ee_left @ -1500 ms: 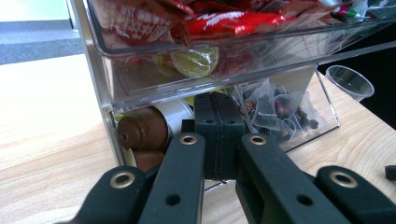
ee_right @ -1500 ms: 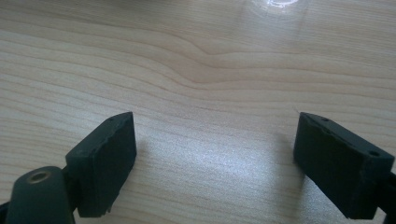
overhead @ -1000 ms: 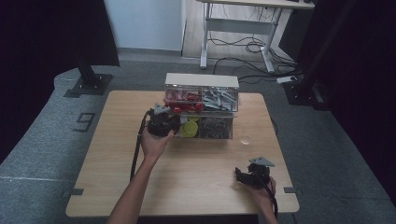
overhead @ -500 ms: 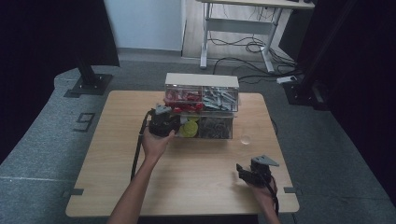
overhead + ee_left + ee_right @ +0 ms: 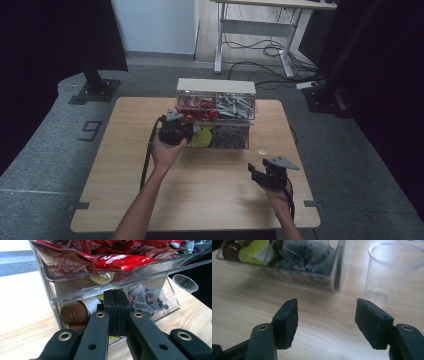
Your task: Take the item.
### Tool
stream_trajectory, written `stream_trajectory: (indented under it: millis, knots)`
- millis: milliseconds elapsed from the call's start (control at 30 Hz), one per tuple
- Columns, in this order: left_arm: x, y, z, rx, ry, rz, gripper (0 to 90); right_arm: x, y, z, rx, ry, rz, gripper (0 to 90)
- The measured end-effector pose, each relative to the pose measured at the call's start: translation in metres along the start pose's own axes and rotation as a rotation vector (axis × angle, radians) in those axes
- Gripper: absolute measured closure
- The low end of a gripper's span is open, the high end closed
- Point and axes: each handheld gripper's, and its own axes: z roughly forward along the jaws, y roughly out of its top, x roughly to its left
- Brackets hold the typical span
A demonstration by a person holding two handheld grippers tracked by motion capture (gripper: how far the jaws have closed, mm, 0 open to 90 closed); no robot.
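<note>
Lying crosswise — clear organizer [image 5: 216, 114], left gripper [image 5: 116, 312] closed.

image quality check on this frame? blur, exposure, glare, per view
High view: dim and soft, dark surrounds, table evenly lit. Left gripper view: sharp on the red packets, left background blown out white, reflections on the clear organizer. Right gripper view: jaws sharp, plastic cup and tea bags blurred.

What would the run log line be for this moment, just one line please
left gripper: shut at clear organizer's lower front | right gripper: open, empty, above table | clear cup: upright, untouched
</note>
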Motion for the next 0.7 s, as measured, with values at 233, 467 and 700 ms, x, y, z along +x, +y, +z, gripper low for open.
stream_trajectory:
  millis: [233, 467, 700]
  knots:
    - [0.0, 0.001, 0.0, 0.005, -0.002, 0.0, 89.2, 0.005, 0.014, 0.006, -0.018, 0.028, 0.017, 36.7]
    - [0.0, 0.001, 0.0, 0.01, -0.005, -0.003, 88.8, 0.009, 0.021, 0.008, -0.019, 0.035, 0.007, 38.2]
    - [0.0, 0.001, 0.0, 0.008, 0.0, -0.003, 89.8, 0.012, 0.025, 0.013, -0.019, 0.046, 0.007, 39.2]
